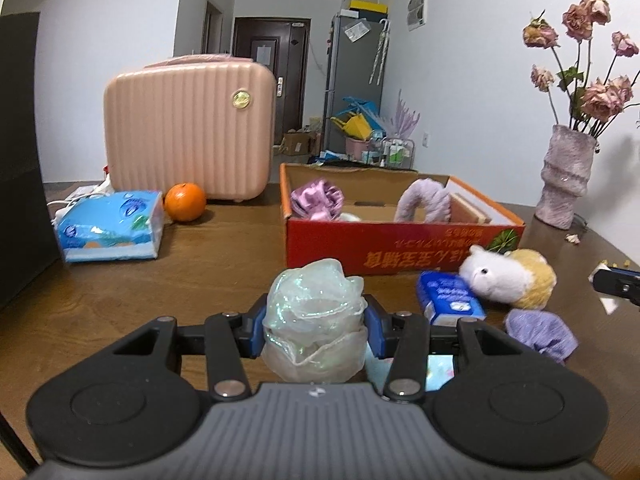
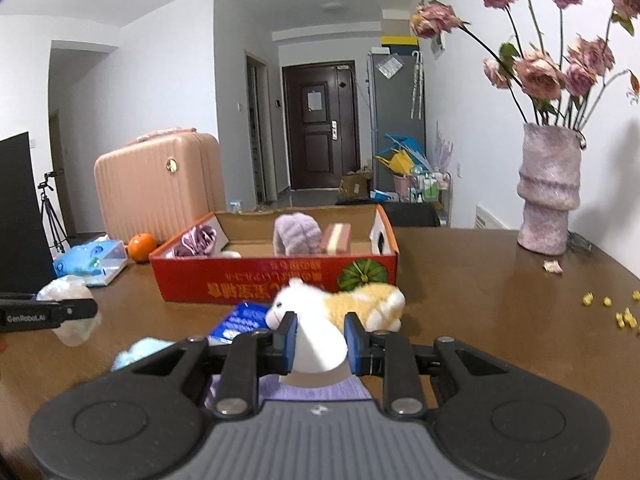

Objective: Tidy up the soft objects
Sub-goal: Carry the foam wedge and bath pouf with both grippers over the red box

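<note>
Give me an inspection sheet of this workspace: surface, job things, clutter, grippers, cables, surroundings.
Surface: brown wooden table.
Job's things: open red cardboard box holding a purple satin scrunchie and a lilac fluffy headband; white-and-yellow plush toy in front of the box.
Clutter: orange fruit, blue tissue pack, pink ribbed suitcase, vase of dried roses.
Grippers: left gripper clamps an iridescent white mesh puff; right gripper straddles the plush.
Cables: white cord.
Surroundings: dark door.

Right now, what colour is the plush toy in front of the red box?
The plush toy has a white head and yellow body; the right wrist view shows it best.
</note>
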The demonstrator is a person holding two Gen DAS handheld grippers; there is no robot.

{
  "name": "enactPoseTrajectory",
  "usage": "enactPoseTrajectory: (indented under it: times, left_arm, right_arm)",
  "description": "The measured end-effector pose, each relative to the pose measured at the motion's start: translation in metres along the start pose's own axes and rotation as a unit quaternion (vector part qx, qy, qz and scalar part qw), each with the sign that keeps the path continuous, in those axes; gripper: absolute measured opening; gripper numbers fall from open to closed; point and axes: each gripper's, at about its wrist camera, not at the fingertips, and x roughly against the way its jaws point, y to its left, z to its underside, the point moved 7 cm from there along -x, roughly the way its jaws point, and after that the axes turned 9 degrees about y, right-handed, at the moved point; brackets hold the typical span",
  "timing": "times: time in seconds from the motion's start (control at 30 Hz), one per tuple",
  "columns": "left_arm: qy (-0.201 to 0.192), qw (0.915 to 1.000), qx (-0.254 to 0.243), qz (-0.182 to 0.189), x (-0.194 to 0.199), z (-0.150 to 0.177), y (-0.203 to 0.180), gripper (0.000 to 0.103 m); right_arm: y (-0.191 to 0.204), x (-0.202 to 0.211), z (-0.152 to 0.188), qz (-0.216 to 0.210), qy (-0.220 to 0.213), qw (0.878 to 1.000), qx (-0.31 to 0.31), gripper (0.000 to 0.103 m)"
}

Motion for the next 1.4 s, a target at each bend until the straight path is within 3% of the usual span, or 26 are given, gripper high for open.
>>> enactPoseTrajectory:
  times: [0.83,1.4]
  left_arm:
    - [-0.062,0.9979,-0.003,0.021,0.0,-0.056,-0.044,0.047]
    - [-0.074,0.9972,-0.004,0.014,-0.032,-0.095,-0.056,0.047]
  right_arm:
    - [0.026,-0.023,-0.065,-0.019,-0.055,0.998,0.018,0.024]
    - [0.036,-0.069,-0.09,-0.021,-0.047,0.998,0.036,0.024]
